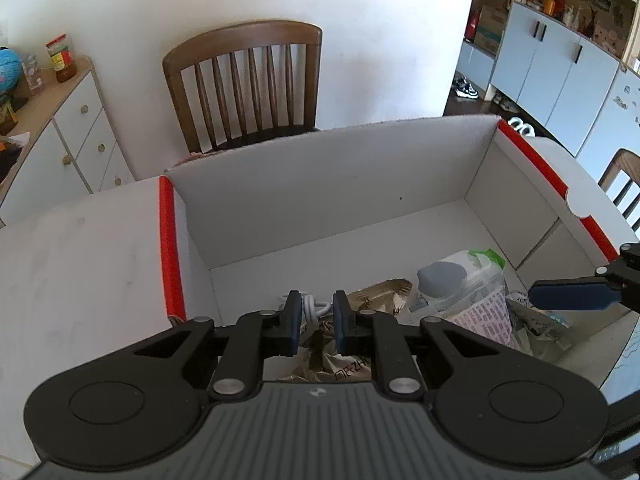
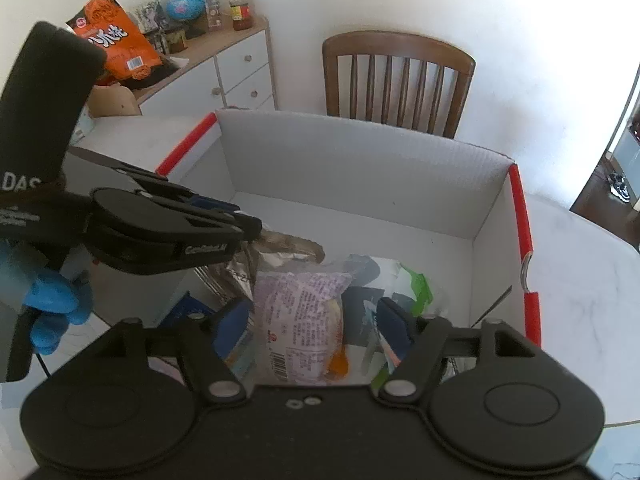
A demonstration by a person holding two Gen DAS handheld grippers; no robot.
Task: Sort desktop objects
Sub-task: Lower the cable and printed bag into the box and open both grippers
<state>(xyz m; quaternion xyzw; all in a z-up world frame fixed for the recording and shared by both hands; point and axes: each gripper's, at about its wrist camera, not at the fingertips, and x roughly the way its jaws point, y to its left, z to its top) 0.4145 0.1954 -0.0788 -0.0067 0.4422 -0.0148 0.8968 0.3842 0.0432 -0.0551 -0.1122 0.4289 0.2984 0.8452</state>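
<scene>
White tabletop (image 1: 80, 264) carries a red-edged cardboard box (image 1: 320, 184) of snack packets. Left gripper (image 1: 316, 314), jaws nearly together and empty, hangs above a brown packet (image 1: 380, 296). Right gripper (image 2: 316, 320) stands spread, a purple-printed packet (image 2: 304, 312) lying loose between its fingers.

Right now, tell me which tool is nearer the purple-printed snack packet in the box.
Right. The right tool straddles the snack packet; the left tool hovers beside it over the brown bag.

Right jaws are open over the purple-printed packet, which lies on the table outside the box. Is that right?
Not quite. The purple-printed packet lies inside the white box, not on the table outside it. The right wrist view shows this. The rest holds: the right gripper has its jaws open over the packet.
</scene>
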